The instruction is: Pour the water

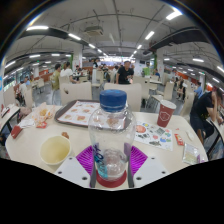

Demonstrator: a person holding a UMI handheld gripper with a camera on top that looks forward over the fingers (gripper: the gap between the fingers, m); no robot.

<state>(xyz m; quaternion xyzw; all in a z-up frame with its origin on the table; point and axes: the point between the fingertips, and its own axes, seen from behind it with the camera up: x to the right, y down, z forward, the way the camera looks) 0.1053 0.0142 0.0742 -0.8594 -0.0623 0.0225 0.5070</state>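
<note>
1. While the hand-held gripper (112,160) points forward over a white round worktop (150,158), its two fingers with purple pads (86,157) press on either side of a clear plastic water bottle with a blue screw cap and a red base (111,135).
2. That bottle stands upright between the fingers, pinched at its lower body, and its red base sits low between the pads; whether it rests on the worktop cannot be told.
3. Just left of the bottle, near the left finger, stands a pale yellow round plastic cup (54,150), upright and apart from the bottle.
4. Beyond the bottle lies a flat rectangular tray with a printed paper liner (78,111).
5. To the right, further back, stands a red paper cup with a white logo (166,114), well apart from the bottle.
6. Printed paper sheets (153,133) lie flat on the worktop between the bottle and the red cup.
7. Behind the worktop, several people (122,72) stand in a large hall under rows of ceiling lights (75,37).
</note>
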